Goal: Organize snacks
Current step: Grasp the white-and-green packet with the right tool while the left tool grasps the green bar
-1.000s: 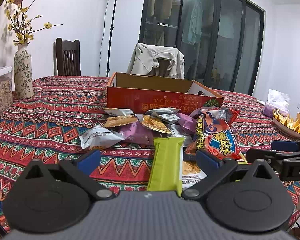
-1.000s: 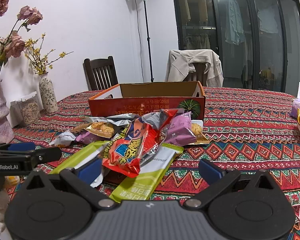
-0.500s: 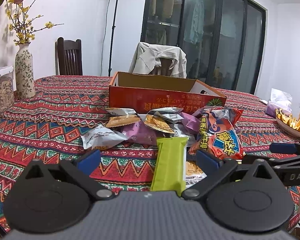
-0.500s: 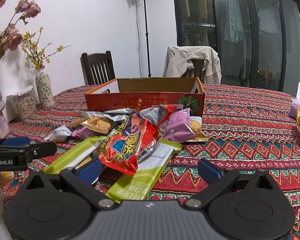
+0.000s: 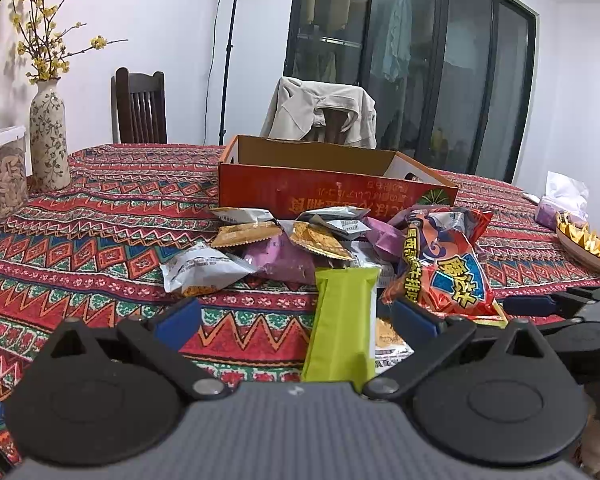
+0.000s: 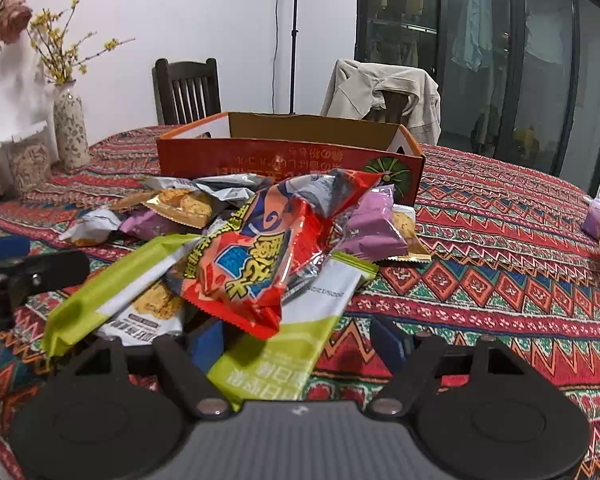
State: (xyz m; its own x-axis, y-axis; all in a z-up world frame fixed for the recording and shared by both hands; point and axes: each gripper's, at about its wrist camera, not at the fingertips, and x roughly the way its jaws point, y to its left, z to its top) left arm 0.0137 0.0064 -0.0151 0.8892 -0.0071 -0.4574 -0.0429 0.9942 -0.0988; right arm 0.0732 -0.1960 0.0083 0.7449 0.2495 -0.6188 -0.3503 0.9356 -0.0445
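A heap of snack packets lies on the patterned tablecloth in front of an open orange cardboard box [image 5: 332,196] [image 6: 288,160]. A big red bag [image 6: 256,256] [image 5: 448,268] tops the heap. My right gripper [image 6: 298,342] is low at the heap's near edge, and its jaws are closing. A green-and-white packet [image 6: 296,328] and the red bag's lower corner lie between them, but the pads do not press on either. My left gripper [image 5: 296,318] stands open, with a green packet [image 5: 344,320] lying on the table between its fingers.
A flowered vase [image 5: 48,136] and a clear container [image 5: 2,176] stand at the left. At the right sit a bowl of yellow pieces [image 5: 588,240] and a tissue pack [image 5: 564,196]. Two chairs stand behind the table, one draped with a jacket [image 6: 384,92].
My right gripper has pushed forward and down into the heap, and its jaws have narrowed around the green-and-white packet. The left gripper has stayed where it was.
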